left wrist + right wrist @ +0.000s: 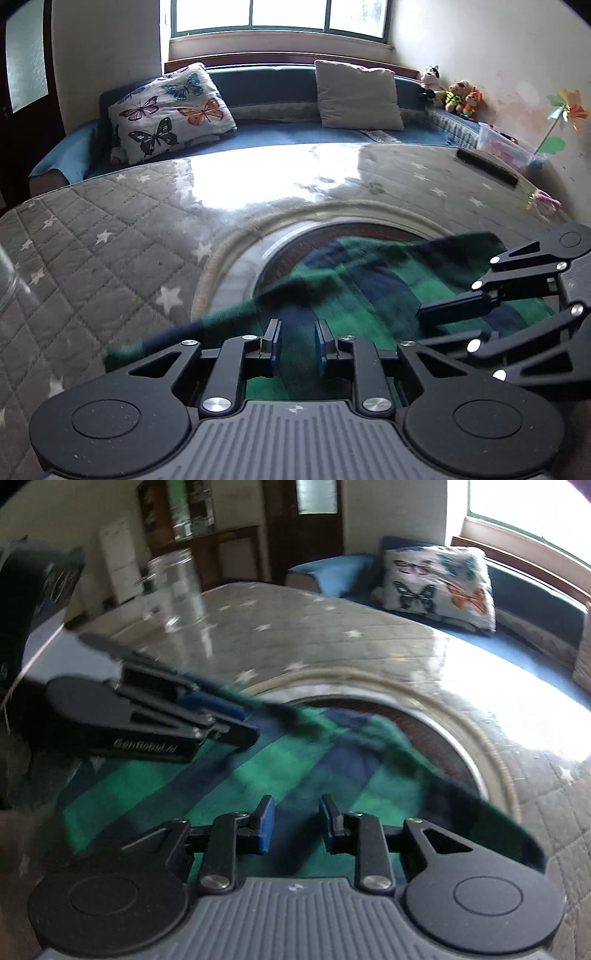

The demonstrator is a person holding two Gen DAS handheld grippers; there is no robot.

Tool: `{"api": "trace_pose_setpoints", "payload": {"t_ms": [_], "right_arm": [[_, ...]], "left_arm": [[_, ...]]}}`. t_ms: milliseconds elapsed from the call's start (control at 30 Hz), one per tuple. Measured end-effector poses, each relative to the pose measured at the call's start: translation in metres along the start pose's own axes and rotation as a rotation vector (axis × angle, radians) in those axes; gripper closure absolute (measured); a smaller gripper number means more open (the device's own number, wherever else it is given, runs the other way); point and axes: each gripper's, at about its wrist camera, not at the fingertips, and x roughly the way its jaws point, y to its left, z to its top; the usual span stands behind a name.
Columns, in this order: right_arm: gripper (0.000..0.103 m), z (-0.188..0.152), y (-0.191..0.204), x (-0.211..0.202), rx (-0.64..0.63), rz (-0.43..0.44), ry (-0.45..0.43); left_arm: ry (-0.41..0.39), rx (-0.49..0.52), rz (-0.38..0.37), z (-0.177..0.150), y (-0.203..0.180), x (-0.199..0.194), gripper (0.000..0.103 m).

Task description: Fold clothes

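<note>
A green and navy plaid garment [369, 280] lies over a round mat on the quilted, star-printed table [110, 236]. One edge of it is lifted and blurred, and it runs between both grippers. My left gripper [297, 343] has a narrow gap between its blue pads, filled with plaid cloth. In the right wrist view the left gripper [243, 716] comes in from the left, pinching that raised edge. My right gripper [297, 823] also stands narrow, with the garment [258, 775] bunched between its pads. In the left wrist view the right gripper [421, 321] enters from the right, closed around the fold.
The round mat [236, 251] has a rope rim and a dark centre. A glass jar [177, 587] stands at the table's far left and a black bar [487, 166] at its far right. Behind are a blue sofa with a butterfly pillow [170, 110] and a plastic box [506, 144].
</note>
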Motion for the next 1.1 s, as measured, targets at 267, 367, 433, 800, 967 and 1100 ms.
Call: {"api": "trace_pose_setpoints", "payload": {"t_ms": [267, 367, 433, 800, 967, 1100], "right_arm": [[0.067, -0.043, 0.066, -0.028, -0.166, 0.001, -0.011], [0.066, -0.062, 0.086, -0.038, -0.21, -0.001, -0.031], [0.065, -0.076, 0.097, -0.045, -0.224, -0.001, -0.049], [0.058, -0.125, 0.071, -0.102, -0.135, -0.115, -0.072], [0.058, -0.143, 0.049, -0.116, -0.15, -0.26, -0.042], [0.058, -0.148, 0.035, -0.118, -0.148, -0.301, -0.029]], "left_arm": [[-0.037, 0.053, 0.04, -0.051, -0.024, -0.048, 0.08], [-0.058, 0.07, 0.076, -0.076, -0.03, -0.064, 0.079], [-0.069, 0.065, 0.115, -0.091, -0.03, -0.073, 0.079], [-0.11, 0.012, 0.164, -0.138, -0.015, -0.118, 0.06], [-0.087, 0.032, 0.137, -0.145, -0.014, -0.11, 0.06], [-0.093, 0.046, 0.126, -0.147, -0.012, -0.105, 0.064]]}}
